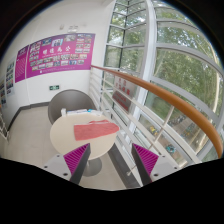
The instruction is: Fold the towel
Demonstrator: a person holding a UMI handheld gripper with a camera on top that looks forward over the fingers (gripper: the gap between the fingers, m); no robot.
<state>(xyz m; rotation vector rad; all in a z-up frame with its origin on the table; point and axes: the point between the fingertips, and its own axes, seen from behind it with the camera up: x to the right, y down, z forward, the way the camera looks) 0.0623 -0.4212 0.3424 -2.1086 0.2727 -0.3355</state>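
Observation:
A pink-red towel (pixel 95 130) lies flat on a small round white table (pixel 68 137), ahead of the fingers and a little to their left. My gripper (pixel 111 160) is held high above the floor, well short of the table. Its two fingers with magenta pads (pixel 76 157) stand wide apart with nothing between them. The right pad (pixel 146 160) shows over the floor beside the railing.
A grey chair (pixel 68 103) stands behind the table. A wooden handrail (pixel 165 93) with glass panels runs along the right, with large windows beyond. A wall with pink posters (pixel 60 53) is at the back left. Pale floor lies around the table.

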